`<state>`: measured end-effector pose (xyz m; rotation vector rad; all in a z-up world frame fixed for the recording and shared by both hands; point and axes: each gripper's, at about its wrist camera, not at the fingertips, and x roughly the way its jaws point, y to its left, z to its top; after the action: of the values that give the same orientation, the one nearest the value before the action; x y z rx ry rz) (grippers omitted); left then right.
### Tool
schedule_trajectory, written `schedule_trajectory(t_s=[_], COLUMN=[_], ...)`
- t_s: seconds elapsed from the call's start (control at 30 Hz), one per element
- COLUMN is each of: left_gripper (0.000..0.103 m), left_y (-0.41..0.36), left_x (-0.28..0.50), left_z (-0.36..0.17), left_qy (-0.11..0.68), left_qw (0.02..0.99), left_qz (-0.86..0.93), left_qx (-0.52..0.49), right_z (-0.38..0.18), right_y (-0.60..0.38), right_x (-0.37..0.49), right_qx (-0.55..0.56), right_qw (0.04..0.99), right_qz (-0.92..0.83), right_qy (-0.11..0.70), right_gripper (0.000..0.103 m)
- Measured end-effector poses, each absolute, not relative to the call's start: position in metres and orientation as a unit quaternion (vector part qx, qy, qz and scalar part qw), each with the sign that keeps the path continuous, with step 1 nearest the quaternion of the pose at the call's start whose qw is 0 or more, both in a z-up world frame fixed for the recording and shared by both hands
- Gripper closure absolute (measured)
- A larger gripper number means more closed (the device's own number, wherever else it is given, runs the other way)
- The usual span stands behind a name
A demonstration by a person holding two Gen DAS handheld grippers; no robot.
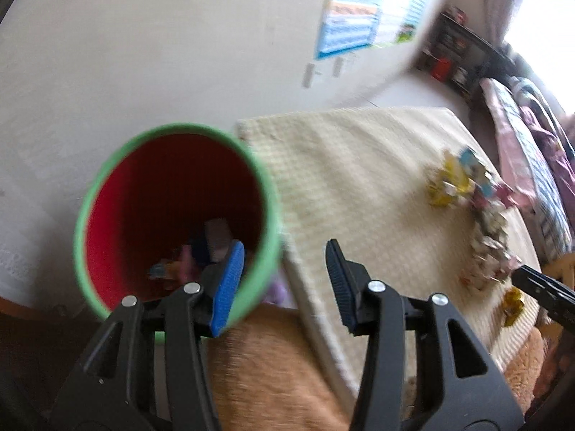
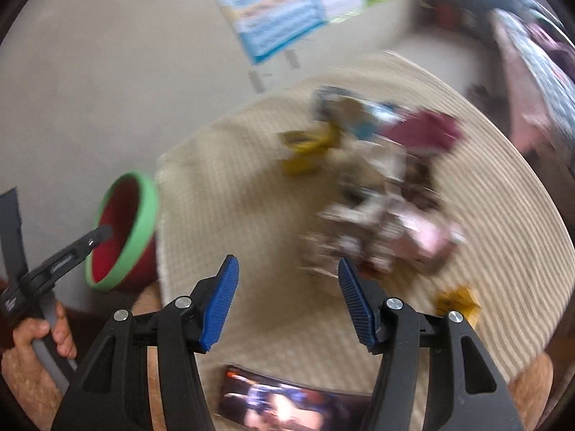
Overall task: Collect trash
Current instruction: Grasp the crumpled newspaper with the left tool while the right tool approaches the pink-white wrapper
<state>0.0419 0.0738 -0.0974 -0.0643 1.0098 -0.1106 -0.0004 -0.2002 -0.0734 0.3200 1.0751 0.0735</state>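
A bin with a green rim and red inside (image 1: pixel 176 215) stands on the floor left of a cream mat (image 1: pixel 359 179); a few wrappers lie at its bottom. My left gripper (image 1: pixel 284 269) is open and empty, with its left finger over the bin's rim. A heap of crumpled wrappers (image 2: pixel 377 197) lies on the mat (image 2: pixel 233 197), blurred. My right gripper (image 2: pixel 287 298) is open and empty, just short of the heap. The bin also shows in the right wrist view (image 2: pixel 122 237), with the left gripper's tip over it.
A yellow wrapper (image 2: pixel 458 303) lies apart near my right finger. A dark printed packet (image 2: pixel 287 400) lies at the mat's near edge. A white wall with a poster (image 1: pixel 352 14) is behind. Bedding (image 1: pixel 532 151) borders the mat on the right.
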Motion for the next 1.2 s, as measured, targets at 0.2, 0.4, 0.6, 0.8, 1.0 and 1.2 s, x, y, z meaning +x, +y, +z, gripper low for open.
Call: schedule_trajectory(t_s=[0.2,0.4,0.6,0.8,1.0,1.2], left_gripper=[0.057,0.044,0.036,0.066,0.069,0.069], left_y=[0.002,-0.058,-0.143,-0.183,-0.161,-0.107], left_x=[0.037,0.032,0.041,0.049,0.044,0.035], left_z=[-0.097,-0.104,-0.120,-0.159,-0.153,-0.139], left_qy=[0.490,0.510,0.511,0.556,0.558,0.547], left_qw=[0.862,0.835,0.808,0.769,0.772,0.796], left_qz=[-0.130,-0.204,-0.272,-0.284,-0.281,-0.236], left_qx=[0.015,0.033,0.104,0.136,0.113,0.101], right_z=[-0.073,-0.081,-0.088,-0.089,-0.094,-0.092], right_y=[-0.251,-0.292,-0.315,-0.328,-0.329,-0.314], right_x=[-0.011,-0.020,-0.035,-0.047,-0.049,-0.031], right_qx=[0.191,0.228,0.261,0.274,0.281,0.249], right_qw=[0.849,0.845,0.835,0.831,0.826,0.833], right_qz=[-0.022,-0.059,-0.077,-0.087,-0.086,-0.054], right_qy=[0.493,0.481,0.479,0.477,0.481,0.492], right_gripper=[0.047,0.043,0.043,0.043,0.043,0.042])
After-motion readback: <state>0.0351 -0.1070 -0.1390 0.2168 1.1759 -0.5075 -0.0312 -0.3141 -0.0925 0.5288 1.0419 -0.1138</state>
